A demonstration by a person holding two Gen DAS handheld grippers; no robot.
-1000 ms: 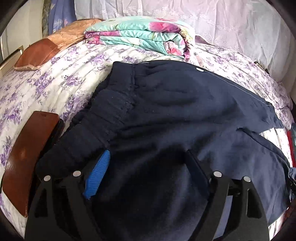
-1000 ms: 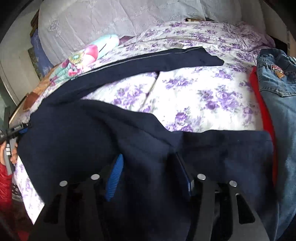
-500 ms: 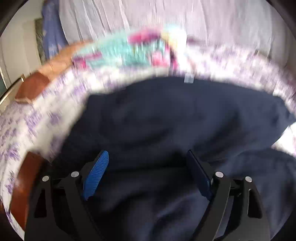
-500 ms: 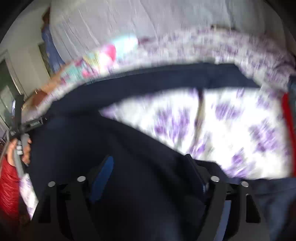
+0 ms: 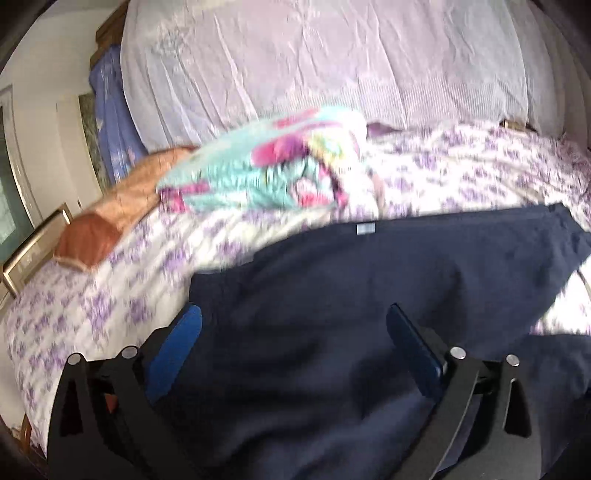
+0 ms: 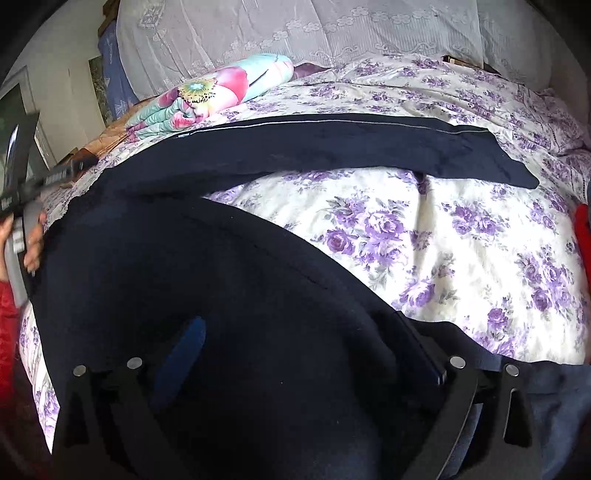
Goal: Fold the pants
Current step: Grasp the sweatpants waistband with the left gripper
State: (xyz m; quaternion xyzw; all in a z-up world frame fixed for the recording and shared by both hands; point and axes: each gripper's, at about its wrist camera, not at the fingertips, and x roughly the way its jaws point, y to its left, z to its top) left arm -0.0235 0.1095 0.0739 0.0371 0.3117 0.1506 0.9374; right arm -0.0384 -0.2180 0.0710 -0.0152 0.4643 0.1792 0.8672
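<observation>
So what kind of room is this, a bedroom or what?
Most likely a bedroom. The navy pants lie on a bed with a purple-flowered sheet, a folded floral quilt sits at its far side, and a white lace cover drapes behind.

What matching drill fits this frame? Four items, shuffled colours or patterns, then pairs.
Items:
1. pants
2. bedsheet
3. folded quilt
4. pillow

Descriptions:
A. turquoise with pink flowers
B. navy
C. orange-brown
D. white with purple flowers

Pairs: 1-B, 2-D, 3-A, 4-C
</observation>
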